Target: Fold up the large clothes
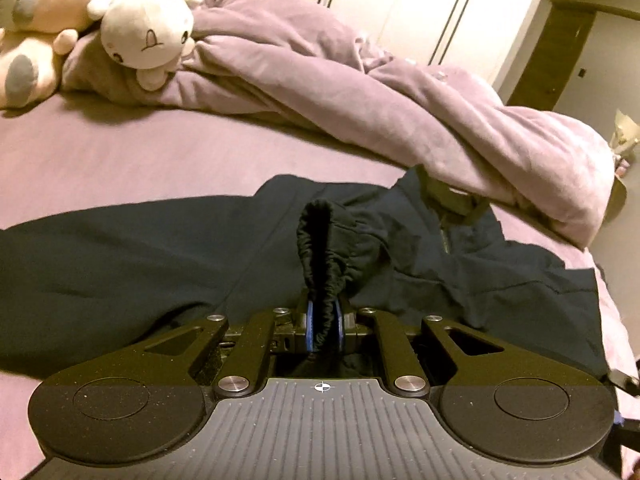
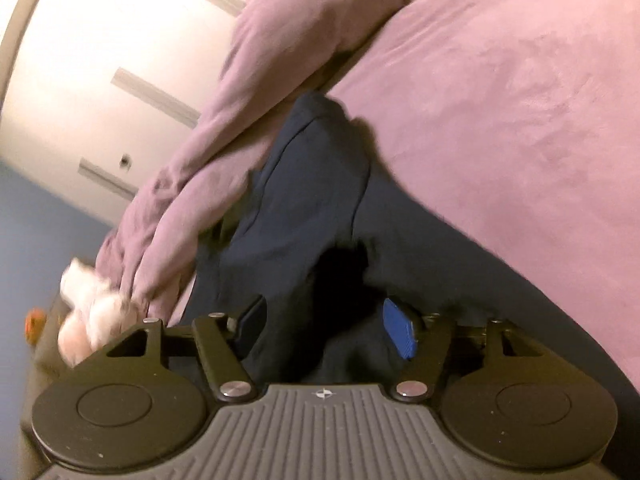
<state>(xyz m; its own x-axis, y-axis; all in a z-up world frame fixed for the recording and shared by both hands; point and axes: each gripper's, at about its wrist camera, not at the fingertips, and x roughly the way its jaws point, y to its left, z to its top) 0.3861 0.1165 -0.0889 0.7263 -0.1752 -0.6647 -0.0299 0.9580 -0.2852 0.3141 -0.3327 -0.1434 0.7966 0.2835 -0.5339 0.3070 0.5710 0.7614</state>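
Observation:
A dark navy jacket (image 1: 140,248) lies spread on a purple bed sheet (image 1: 120,152). Its collar and zipper (image 1: 452,208) point toward the far right. My left gripper (image 1: 325,322) is shut on the jacket's gathered elastic cuff (image 1: 320,240), which stands up between the blue pads. In the right wrist view the same jacket (image 2: 304,208) lies on the sheet (image 2: 500,100). My right gripper (image 2: 326,330) is open, its blue pads (image 2: 400,334) on either side of a bunch of the jacket's fabric that fills the gap.
A rumpled purple duvet (image 1: 400,92) lies along the far side of the bed, also in the right wrist view (image 2: 240,92). Two plush toys (image 1: 140,24) sit at the far left. White wardrobe doors (image 1: 420,4) stand behind. The bed edge drops off at right.

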